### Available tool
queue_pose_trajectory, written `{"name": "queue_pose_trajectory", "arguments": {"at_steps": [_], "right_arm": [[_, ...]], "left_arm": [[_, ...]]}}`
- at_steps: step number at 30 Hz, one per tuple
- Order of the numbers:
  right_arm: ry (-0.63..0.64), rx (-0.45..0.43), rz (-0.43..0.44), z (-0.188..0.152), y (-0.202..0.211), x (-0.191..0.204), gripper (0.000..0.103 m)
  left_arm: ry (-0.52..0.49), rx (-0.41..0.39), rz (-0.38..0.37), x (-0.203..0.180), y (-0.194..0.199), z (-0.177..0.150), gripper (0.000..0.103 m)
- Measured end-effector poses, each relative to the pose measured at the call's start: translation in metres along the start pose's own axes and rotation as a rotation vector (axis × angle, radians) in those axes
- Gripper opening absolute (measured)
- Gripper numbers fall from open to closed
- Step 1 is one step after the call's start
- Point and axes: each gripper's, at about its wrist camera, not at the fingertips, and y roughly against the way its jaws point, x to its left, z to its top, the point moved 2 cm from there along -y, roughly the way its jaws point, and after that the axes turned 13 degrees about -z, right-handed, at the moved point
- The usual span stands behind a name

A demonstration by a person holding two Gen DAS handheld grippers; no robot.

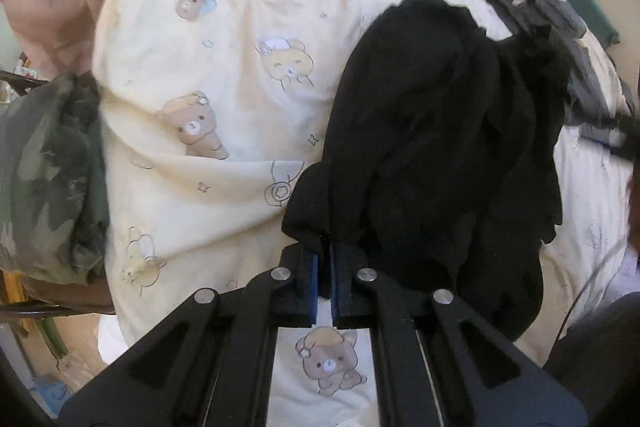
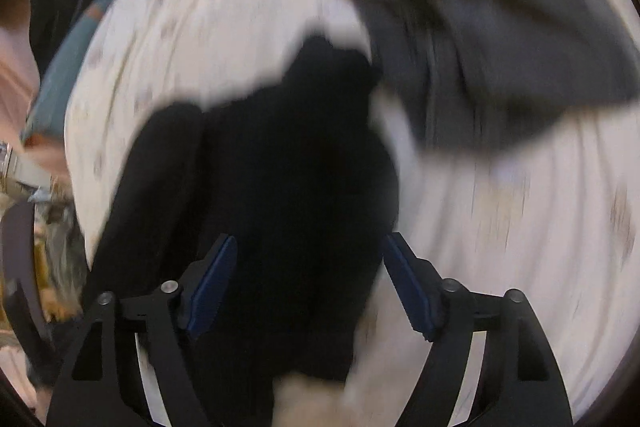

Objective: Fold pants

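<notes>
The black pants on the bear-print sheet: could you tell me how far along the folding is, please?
Early stage. Nothing looks folded: the black pants lie bunched on the bear-print sheet. In hand: the left gripper is shut on an edge of the fabric, while the right gripper hangs open over them. Left: spreading them flat and making every fold.

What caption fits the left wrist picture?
Left gripper pinches black pants above a bear-print blanket.
</notes>
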Motion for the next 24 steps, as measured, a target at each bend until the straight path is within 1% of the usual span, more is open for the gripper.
{"name": "queue_pose_trajectory", "arguments": {"at_steps": [1,2,3,5,6,7,8,9,11,12,13,14,15,16,18,19,20,21,22,23,24], "right_arm": [[-0.007,0.046,0.018,-0.020,-0.005,0.001,0.078],[-0.015,0.067,0.016,-0.034,-0.008,0.001,0.078],[-0.021,0.094,-0.016,-0.051,-0.015,0.000,0.078],[-0.036,0.134,-0.064,-0.067,-0.028,-0.002,0.078],[-0.043,0.160,-0.040,-0.073,-0.036,-0.001,0.074],[-0.035,0.179,-0.009,-0.076,-0.041,0.001,0.065],[-0.008,0.201,0.020,-0.078,-0.046,0.005,0.024],[0.053,0.211,0.008,-0.080,-0.045,0.012,0.003],[0.128,0.130,-0.044,-0.080,-0.027,0.019,0.001],[0.151,0.101,-0.043,-0.081,-0.014,0.022,0.001],[0.170,0.085,-0.023,-0.083,0.001,0.022,0.001],[0.193,0.073,-0.020,-0.086,0.013,0.022,0.001],[0.248,0.042,-0.019,-0.092,0.032,0.022,0.001],[0.281,0.035,-0.011,-0.098,0.045,0.020,0.001],[0.307,0.035,0.012,-0.107,0.075,0.012,0.001],[0.321,0.017,0.004,-0.109,0.086,0.010,0.001],[0.328,-0.014,-0.042,-0.109,0.098,0.005,0.001],[0.344,-0.029,-0.146,-0.107,0.104,0.000,0.001],[0.355,-0.040,-0.206,-0.104,0.107,-0.005,0.001],[0.357,-0.030,-0.259,-0.098,0.105,-0.013,0.001],[0.371,0.004,-0.318,-0.094,0.098,-0.019,0.001]], "left_arm": [[0.007,-0.010,-0.006,0.000,0.004,-0.001,0.002],[0.018,-0.024,-0.013,0.001,0.008,-0.002,0.002],[0.018,-0.034,-0.011,0.001,0.009,-0.001,0.002],[0.007,-0.055,0.011,0.000,0.006,0.002,0.002],[0.008,-0.057,0.013,0.000,0.006,0.001,0.002],[0.006,-0.050,0.014,0.001,0.004,0.000,0.002],[-0.003,-0.040,0.023,0.000,0.002,-0.001,0.002],[-0.012,-0.033,0.028,0.003,0.001,0.001,0.002],[-0.020,-0.046,0.041,0.002,0.005,0.003,0.002],[-0.015,-0.068,0.045,0.004,0.013,0.003,0.002],[-0.009,-0.097,0.030,0.005,0.026,0.003,0.002],[-0.006,-0.114,0.013,0.006,0.037,0.002,0.002],[-0.005,-0.124,-0.007,0.006,0.045,0.001,0.002],[-0.012,-0.137,-0.039,0.005,0.058,-0.005,0.002],[-0.025,-0.143,-0.081,0.000,0.074,-0.015,0.002],[-0.025,-0.144,-0.109,0.000,0.083,-0.023,0.002],[-0.037,-0.146,-0.112,0.000,0.091,-0.030,0.002],[-0.045,-0.142,-0.114,-0.001,0.095,-0.035,0.002],[-0.049,-0.126,-0.108,0.000,0.099,-0.044,0.002],[-0.052,-0.109,-0.105,-0.001,0.100,-0.050,0.002],[-0.068,-0.094,-0.103,-0.003,0.101,-0.055,0.002]]}}
